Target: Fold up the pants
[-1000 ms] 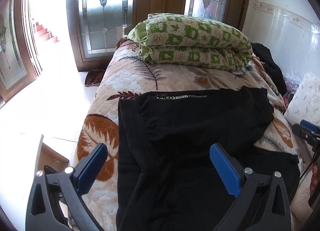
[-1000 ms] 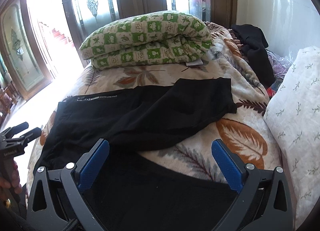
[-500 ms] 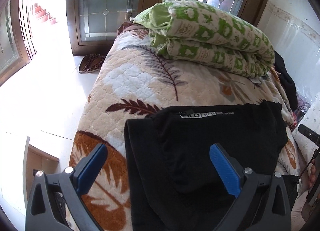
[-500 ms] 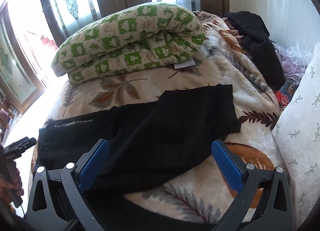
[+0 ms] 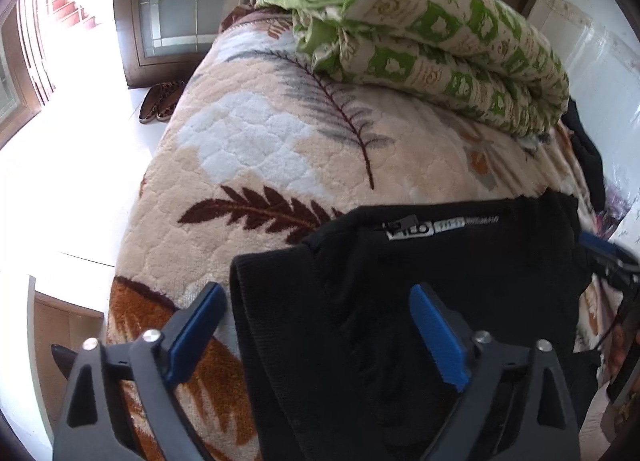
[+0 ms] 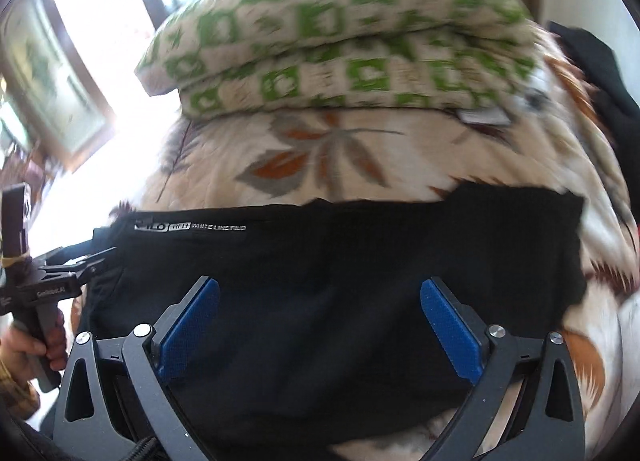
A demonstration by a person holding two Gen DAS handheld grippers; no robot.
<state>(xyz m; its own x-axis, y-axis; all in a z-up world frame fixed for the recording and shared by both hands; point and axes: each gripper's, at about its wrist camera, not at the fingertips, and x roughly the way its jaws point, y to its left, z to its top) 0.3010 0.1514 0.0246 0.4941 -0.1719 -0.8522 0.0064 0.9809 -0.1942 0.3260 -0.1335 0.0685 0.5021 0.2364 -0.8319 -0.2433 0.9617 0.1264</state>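
Observation:
Black pants (image 5: 420,273) lie folded on a leaf-patterned bed blanket (image 5: 248,149), a white logo strip (image 5: 440,226) near their far edge. My left gripper (image 5: 316,325) is open and empty, low over the pants' left edge. My right gripper (image 6: 320,317) is open and empty, hovering over the middle of the pants (image 6: 340,261). The left gripper shows at the left of the right wrist view (image 6: 76,273), and the right gripper shows at the right edge of the left wrist view (image 5: 608,257).
A folded green-and-white quilt (image 5: 432,33) lies at the far end of the bed. Dark clothes (image 6: 604,73) lie at the far right. Shoes (image 5: 160,101) sit on the floor by the door on the left.
Both grippers have moved forward and lower over the pants, so the fabric and the quilt look closer. Both stay open. The right wrist view is blurred by motion.

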